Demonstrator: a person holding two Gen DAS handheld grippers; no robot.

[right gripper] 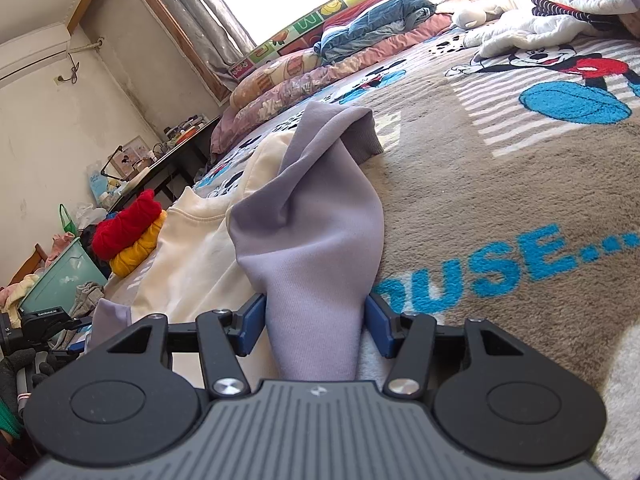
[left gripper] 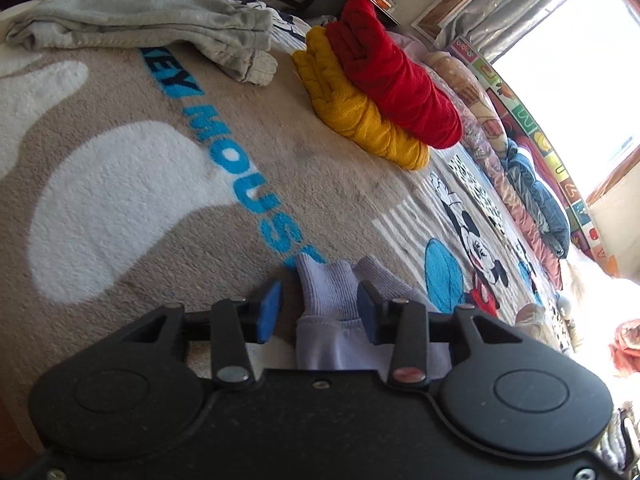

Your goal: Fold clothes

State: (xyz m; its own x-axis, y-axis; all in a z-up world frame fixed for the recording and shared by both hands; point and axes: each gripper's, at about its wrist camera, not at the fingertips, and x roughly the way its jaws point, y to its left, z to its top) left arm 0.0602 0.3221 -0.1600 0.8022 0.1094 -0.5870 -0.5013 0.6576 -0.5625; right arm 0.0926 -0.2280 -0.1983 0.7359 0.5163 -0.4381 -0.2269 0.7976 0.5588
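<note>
A cream and lilac sweatshirt (right gripper: 200,248) lies on the Mickey Mouse blanket (right gripper: 500,184). Its lilac sleeve (right gripper: 316,240) runs between the fingers of my right gripper (right gripper: 314,326), whose blue pads stand apart on either side of the cloth. In the left wrist view the ribbed lilac cuff (left gripper: 326,292) of the sweatshirt sits between the fingers of my left gripper (left gripper: 318,312), with a gap beside the left pad. Both grippers look open around the fabric.
Folded red (left gripper: 394,80) and yellow (left gripper: 356,108) sweaters are stacked on the blanket. A grey garment (left gripper: 140,20) lies beyond them. Pillows and bedding (left gripper: 516,160) line the window side. A teal bin (right gripper: 60,280) and a desk (right gripper: 168,160) stand off the bed.
</note>
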